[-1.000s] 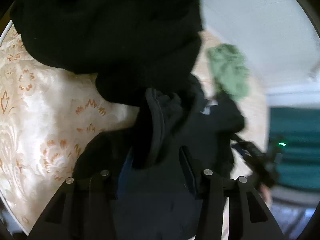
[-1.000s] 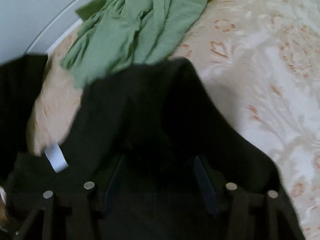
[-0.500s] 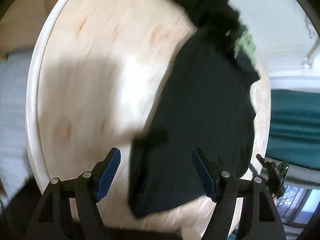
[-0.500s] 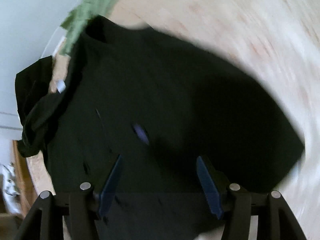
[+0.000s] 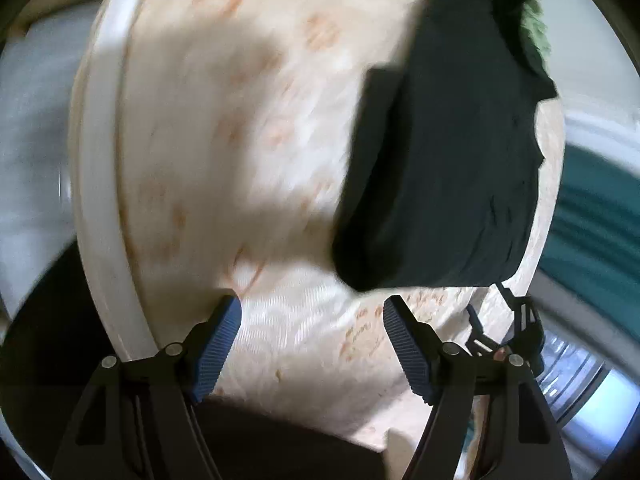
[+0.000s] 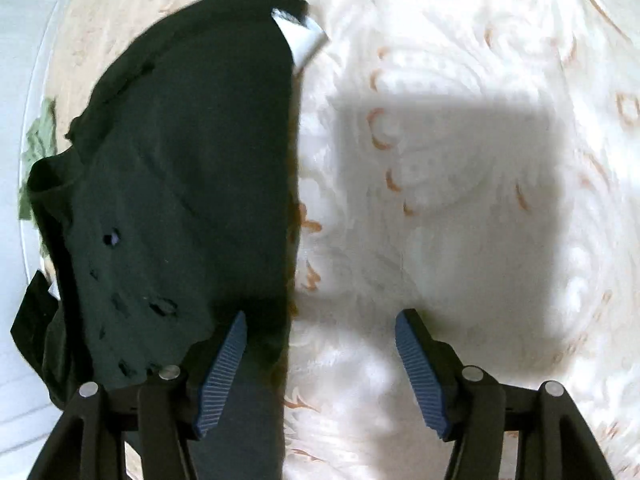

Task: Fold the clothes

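Note:
A black garment lies folded and flat on the cream patterned tablecloth, up and to the right of my left gripper. That gripper is open, with only tablecloth between its blue pads. In the right wrist view the black garment fills the left half, a white label at its far corner. My right gripper is open and its jaws are opening. The garment's straight edge runs just inside its left finger, and no pad presses on it. The right gripper also shows at the lower right of the left wrist view.
A green garment lies crumpled past the black one near the table's far side, also visible as a green scrap. The round table's white rim curves down the left. A teal surface lies beyond the table on the right.
Both grippers let go of the black garment, which dropped from a hanging bunch to a flat fold on the table. Both pulled back from it, and the right view rolled.

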Available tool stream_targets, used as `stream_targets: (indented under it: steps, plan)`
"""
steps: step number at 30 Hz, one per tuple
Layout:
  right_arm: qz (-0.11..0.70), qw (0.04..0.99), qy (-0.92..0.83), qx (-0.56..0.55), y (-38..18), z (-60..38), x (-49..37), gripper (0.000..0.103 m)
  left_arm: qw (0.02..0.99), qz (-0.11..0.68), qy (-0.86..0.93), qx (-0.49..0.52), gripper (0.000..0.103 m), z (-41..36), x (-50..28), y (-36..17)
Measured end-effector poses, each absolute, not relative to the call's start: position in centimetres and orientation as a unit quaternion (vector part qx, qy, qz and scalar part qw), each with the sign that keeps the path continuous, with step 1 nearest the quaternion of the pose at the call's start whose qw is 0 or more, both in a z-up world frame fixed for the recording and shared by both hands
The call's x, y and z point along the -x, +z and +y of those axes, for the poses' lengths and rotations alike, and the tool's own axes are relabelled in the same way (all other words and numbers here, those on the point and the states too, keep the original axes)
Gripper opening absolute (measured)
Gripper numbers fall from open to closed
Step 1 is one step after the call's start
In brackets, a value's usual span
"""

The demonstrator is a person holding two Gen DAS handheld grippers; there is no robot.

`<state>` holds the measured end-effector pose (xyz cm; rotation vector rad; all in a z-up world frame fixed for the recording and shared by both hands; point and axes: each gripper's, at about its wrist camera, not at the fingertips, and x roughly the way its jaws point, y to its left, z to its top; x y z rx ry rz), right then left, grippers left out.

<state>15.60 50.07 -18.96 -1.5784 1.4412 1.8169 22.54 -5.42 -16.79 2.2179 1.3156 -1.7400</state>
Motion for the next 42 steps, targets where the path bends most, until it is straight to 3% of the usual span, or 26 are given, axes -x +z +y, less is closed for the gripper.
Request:
stream_targets:
  steps: [3, 4, 5, 8, 12, 15, 17, 18, 19, 20, 27, 33, 37, 38, 39, 41, 42]
  plan:
    - [0.527, 0.174, 0.634, 0.539, -19.5, 50.3, -15.3, 0.075, 0.054, 0.491, -0.564, -0.662, 0.076, -4.5, -23.5, -17.6]
    - [0.538, 0.173, 0.632, 0.530, -19.6, 50.5, -15.1, 0.089, 0.069, 0.508, -0.574, -0.639, 0.078, -4.1, -23.8, -17.6]
    - [0.550, 0.169, 0.631, 0.520, -19.7, 50.7, -14.9, 0.092, 0.082, 0.523, -0.584, -0.615, 0.078, -3.8, -24.1, -17.6]
    - [0.563, 0.105, 0.639, 0.513, -19.9, 51.4, -13.4, 0.089, 0.129, 0.559, -0.631, -0.522, 0.078, -2.1, -25.6, -16.9]
    - [0.558, 0.043, 0.649, 0.516, -20.3, 52.8, -11.0, 0.087, 0.214, 0.546, -0.676, -0.447, 0.076, 0.6, -25.7, -16.1]
    - [0.564, 0.056, 0.630, 0.531, -21.0, 52.7, -10.3, 0.083, 0.269, 0.542, -0.666, -0.436, 0.062, 1.4, -25.0, -15.5]
    - [0.543, 0.052, 0.641, 0.540, -20.9, 52.1, -9.2, 0.082, 0.281, 0.523, -0.665, -0.452, 0.041, 0.4, -24.0, -15.2]
    - [0.534, 0.054, 0.645, 0.544, -20.7, 51.9, -8.8, 0.080, 0.278, 0.511, -0.671, -0.460, 0.022, 0.6, -23.9, -15.1]
    - [0.528, 0.058, 0.651, 0.542, -20.5, 51.9, -8.8, 0.053, 0.274, 0.500, -0.676, -0.467, 0.011, 1.1, -23.9, -14.9]
    - [0.525, 0.053, 0.655, 0.540, -20.4, 51.6, -9.1, 0.005, 0.270, 0.488, -0.682, -0.474, 0.011, 1.5, -23.9, -14.8]
    - [0.497, 0.009, 0.690, 0.526, -17.5, 52.5, -10.7, 0.005, 0.202, 0.475, -0.711, -0.477, 0.009, 2.6, -28.2, -10.7]
    - [0.440, -0.006, 0.719, 0.538, -13.7, 56.1, -16.8, 0.005, 0.140, 0.517, -0.650, -0.539, 0.009, 4.1, -36.0, -11.3]
    - [0.387, 0.017, 0.716, 0.580, -14.1, 58.9, -21.8, 0.006, 0.110, 0.518, -0.610, -0.589, 0.010, 5.8, -39.4, -11.7]
    - [0.382, 0.019, 0.710, 0.591, -14.5, 59.5, -22.3, 0.008, 0.107, 0.516, -0.600, -0.603, 0.010, 6.2, -39.7, -11.9]
    - [0.375, 0.027, 0.704, 0.603, -14.7, 60.2, -22.7, 0.011, 0.101, 0.514, -0.583, -0.621, 0.017, 6.5, -39.9, -12.1]
    - [0.353, 0.052, 0.694, 0.625, -14.7, 61.5, -23.2, 0.043, 0.080, 0.512, -0.577, -0.632, 0.036, 6.7, -40.5, -11.6]
    - [0.340, 0.060, 0.699, 0.626, -14.0, 62.2, -23.3, 0.050, 0.069, 0.504, -0.588, -0.629, 0.049, 6.4, -40.5, -10.8]
